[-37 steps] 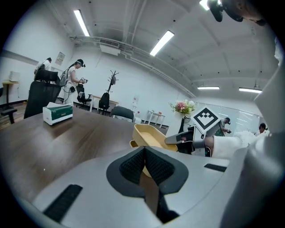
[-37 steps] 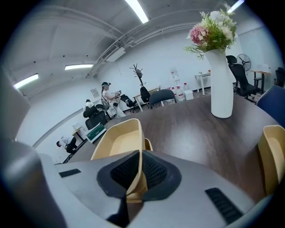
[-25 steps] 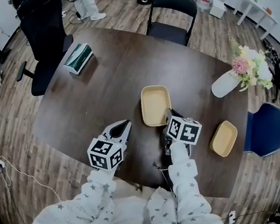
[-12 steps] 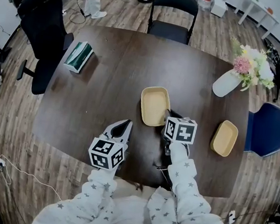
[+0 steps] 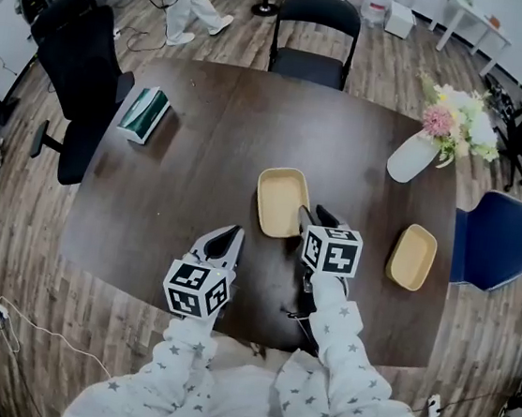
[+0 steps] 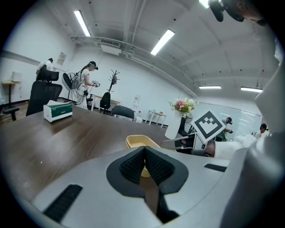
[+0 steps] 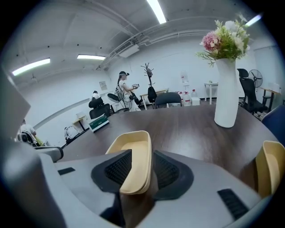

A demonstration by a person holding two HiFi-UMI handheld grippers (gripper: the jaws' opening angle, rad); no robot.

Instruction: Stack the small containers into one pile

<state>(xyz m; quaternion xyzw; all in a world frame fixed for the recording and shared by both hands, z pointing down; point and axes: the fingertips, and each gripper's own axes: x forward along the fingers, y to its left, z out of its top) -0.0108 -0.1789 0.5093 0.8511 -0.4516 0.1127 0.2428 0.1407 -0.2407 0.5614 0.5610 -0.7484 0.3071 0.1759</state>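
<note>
I judge this to be the set-down step. The jaws of my right gripper (image 5: 311,220) are opening, and the lower-right rim of the near container (image 5: 279,198) stands between them. In the right gripper view the pads look clear of the wall on both sides, so I read the container as let go and resting on the bench (image 5: 193,147) at the middle of the frame.

My left gripper (image 5: 230,235) waits at lower centre. Its jaws are closed together on nothing and point toward that same container.

The second container (image 5: 413,257) lies well apart at the right of the frame, below the white vase of flowers (image 5: 412,155). No pile exists yet.

Both containers are shallow tan trays, open side up, and each is empty.

As I see it, the next move is to back the right jaws off the rim without dragging the tray. Then I would reach right, pinch the other tray by its edge, carry it over and nest it squarely inside.
</note>
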